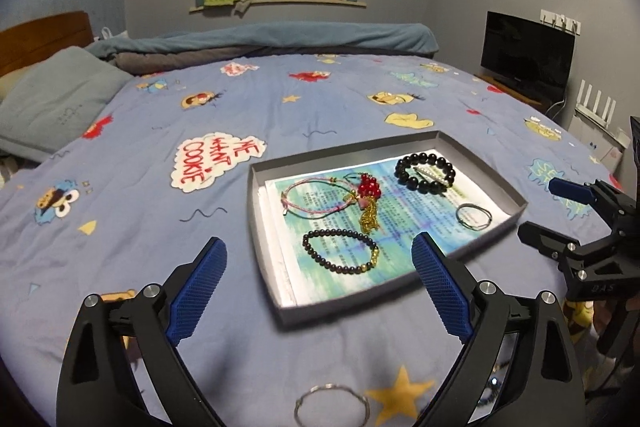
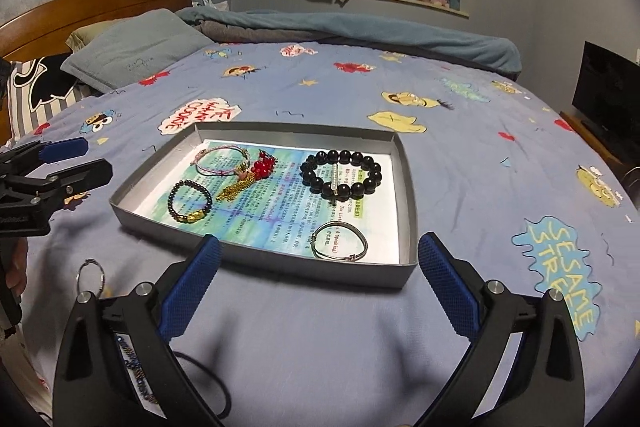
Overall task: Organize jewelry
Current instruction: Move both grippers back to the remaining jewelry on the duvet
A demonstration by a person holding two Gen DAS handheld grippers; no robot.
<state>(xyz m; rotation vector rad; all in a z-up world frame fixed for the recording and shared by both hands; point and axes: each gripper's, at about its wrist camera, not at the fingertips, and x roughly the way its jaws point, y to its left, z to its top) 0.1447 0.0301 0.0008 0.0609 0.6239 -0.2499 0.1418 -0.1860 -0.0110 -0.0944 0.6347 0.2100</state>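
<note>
A shallow grey box lid [image 1: 362, 310] [image 2: 260, 261] lies on the bed with a printed sheet inside. On it lie a large black bead bracelet [image 1: 425, 171] [image 2: 341, 174] with a pearl clip, a small dark bead bracelet with gold beads [image 1: 340, 250] [image 2: 190, 201], a pink cord bracelet [image 1: 312, 201] [image 2: 222, 159], a red bead and gold chain piece [image 1: 368, 203] [image 2: 256, 175], and a silver bangle [image 1: 473, 216] [image 2: 339, 240]. A silver ring [image 1: 331, 405] [image 2: 90, 273] lies on the sheet outside the lid. My left gripper [image 1: 318, 259] is open and empty. My right gripper [image 2: 320, 255] is open and empty.
The blue cartoon bedsheet [image 1: 280, 115] covers the bed. A grey pillow [image 1: 52, 103] and folded blanket [image 1: 280, 39] lie at the far side. A monitor [image 1: 528, 55] stands at the right. A black cable [image 2: 208, 387] lies near the right gripper.
</note>
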